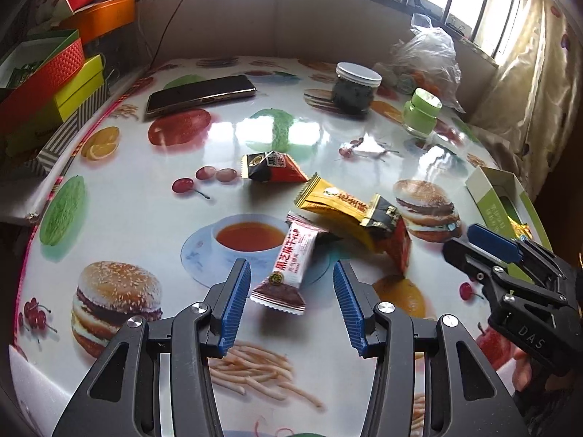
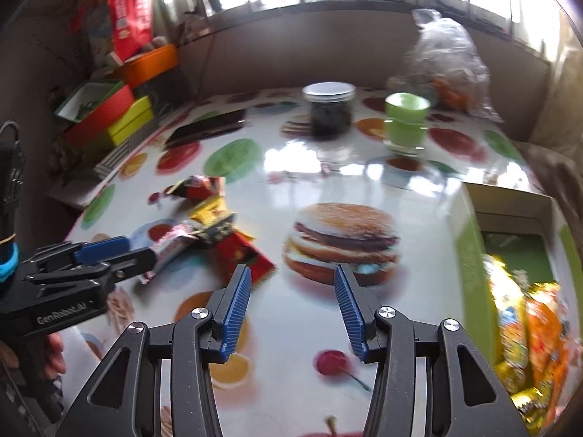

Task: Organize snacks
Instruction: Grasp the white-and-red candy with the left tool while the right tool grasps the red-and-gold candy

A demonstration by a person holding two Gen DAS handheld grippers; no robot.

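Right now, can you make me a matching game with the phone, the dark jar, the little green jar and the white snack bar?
Things:
1. phone
2. dark jar
3. green jar
4. white snack bar

Clues:
A. between the left gripper's open fingers
B. white lid
C. lying flat, far left of the table
D. green lid

Pairs: 1-C, 2-B, 3-D, 4-A
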